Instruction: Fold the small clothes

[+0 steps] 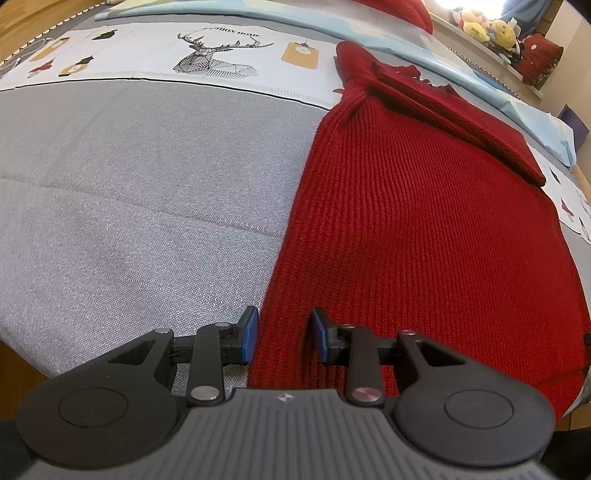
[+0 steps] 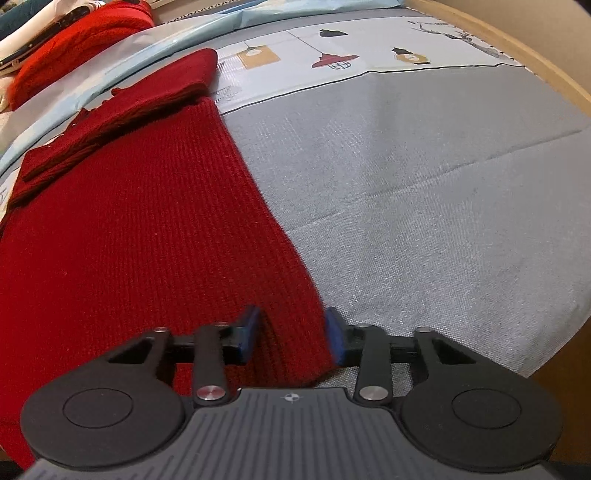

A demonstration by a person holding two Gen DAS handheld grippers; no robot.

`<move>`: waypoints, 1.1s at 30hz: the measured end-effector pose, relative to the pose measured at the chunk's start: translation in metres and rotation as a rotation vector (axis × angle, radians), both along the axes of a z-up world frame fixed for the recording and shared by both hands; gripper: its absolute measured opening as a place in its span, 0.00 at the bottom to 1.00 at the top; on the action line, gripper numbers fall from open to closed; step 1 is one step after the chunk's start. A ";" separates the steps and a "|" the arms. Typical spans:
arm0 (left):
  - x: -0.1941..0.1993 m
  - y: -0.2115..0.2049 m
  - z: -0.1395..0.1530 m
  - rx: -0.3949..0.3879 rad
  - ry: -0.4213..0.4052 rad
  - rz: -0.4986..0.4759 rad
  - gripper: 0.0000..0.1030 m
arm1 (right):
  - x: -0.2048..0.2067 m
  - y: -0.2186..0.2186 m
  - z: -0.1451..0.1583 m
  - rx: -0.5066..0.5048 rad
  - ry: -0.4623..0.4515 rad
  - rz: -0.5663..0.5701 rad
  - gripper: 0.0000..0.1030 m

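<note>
A red ribbed knit sweater [image 1: 424, 229] lies flat on a grey cloth-covered surface [image 1: 129, 221], with its sleeves folded across the far end. My left gripper [image 1: 283, 334] is open at the sweater's near left corner, its blue pads on either side of the left edge. In the right wrist view the same sweater [image 2: 140, 240] fills the left half. My right gripper [image 2: 291, 334] is open at the near right corner, its blue pads on either side of the right edge of the fabric.
A white printed strip with a deer drawing [image 1: 214, 55] and lamp pictures [image 2: 332, 59] runs along the far side of the cloth. Another red garment [image 2: 81, 33] and plush toys [image 1: 487, 26] lie beyond. The wooden edge [image 2: 561, 81] curves at the right.
</note>
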State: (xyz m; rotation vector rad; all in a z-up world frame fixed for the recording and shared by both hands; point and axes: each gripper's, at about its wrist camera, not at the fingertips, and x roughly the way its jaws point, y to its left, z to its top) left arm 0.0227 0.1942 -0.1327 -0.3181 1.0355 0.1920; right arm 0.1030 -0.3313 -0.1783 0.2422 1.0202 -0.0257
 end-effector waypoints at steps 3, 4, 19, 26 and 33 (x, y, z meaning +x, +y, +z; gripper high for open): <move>-0.001 -0.002 0.001 0.013 -0.016 -0.006 0.20 | -0.004 0.002 0.004 0.003 -0.021 0.006 0.13; -0.002 -0.003 0.003 0.017 -0.027 -0.011 0.15 | -0.005 0.002 0.008 0.009 -0.039 0.008 0.12; -0.003 -0.007 0.007 0.018 -0.027 -0.046 0.10 | -0.002 0.000 0.002 0.072 -0.028 0.003 0.12; -0.003 -0.004 0.005 -0.012 -0.003 -0.028 0.13 | -0.009 0.001 0.012 0.109 -0.094 0.019 0.16; -0.001 -0.009 0.003 0.021 0.004 -0.051 0.15 | -0.001 0.006 -0.001 0.083 -0.008 0.005 0.20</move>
